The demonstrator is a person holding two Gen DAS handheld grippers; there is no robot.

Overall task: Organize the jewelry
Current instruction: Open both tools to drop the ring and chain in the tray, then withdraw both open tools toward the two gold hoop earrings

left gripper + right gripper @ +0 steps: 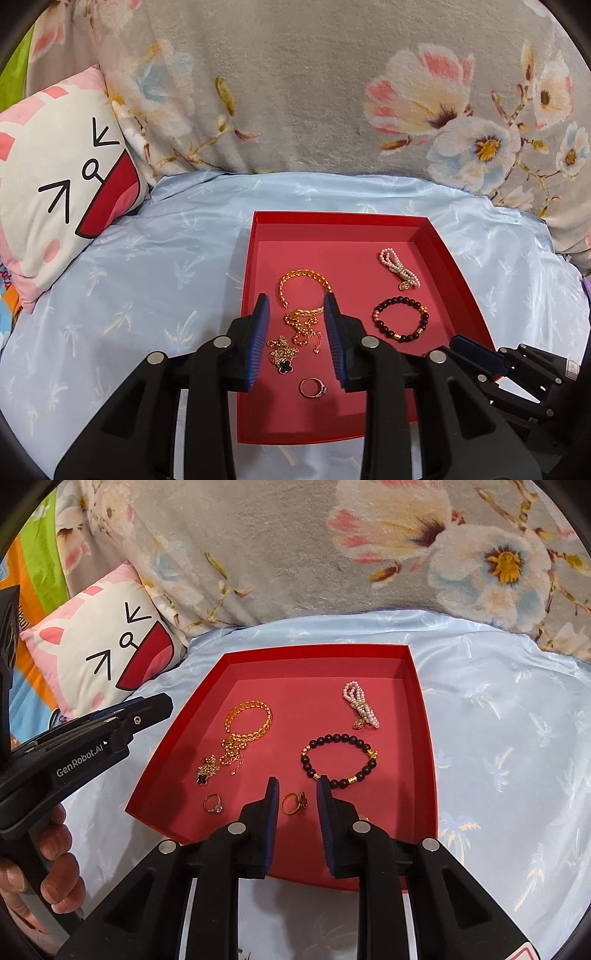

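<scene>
A red tray (pixel 255 258) (pixel 424 738) lies on the blue sheet and holds the jewelry. In it are a gold bracelet (pixel 301 282) (pixel 251 716), a tangled gold chain with a black clover pendant (pixel 291 343) (pixel 214 764), a silver ring (pixel 312 387) (pixel 213 804), a dark bead bracelet (pixel 400 317) (pixel 338 760), a pink pearl bracelet (pixel 399 267) (pixel 360 703) and a gold ring (pixel 294 802). My left gripper (pixel 297 306) is open above the gold chain. My right gripper (pixel 295 782) is open, its fingers either side of the gold ring.
A cartoon-face cushion (pixel 55 177) (pixel 107 653) lies at the left. A grey floral blanket (pixel 314 92) (pixel 295 546) rises behind the tray. The pale blue sheet (pixel 129 295) (pixel 517 757) surrounds the tray. The left gripper's body (pixel 92 738) sits left of the tray, held by a hand.
</scene>
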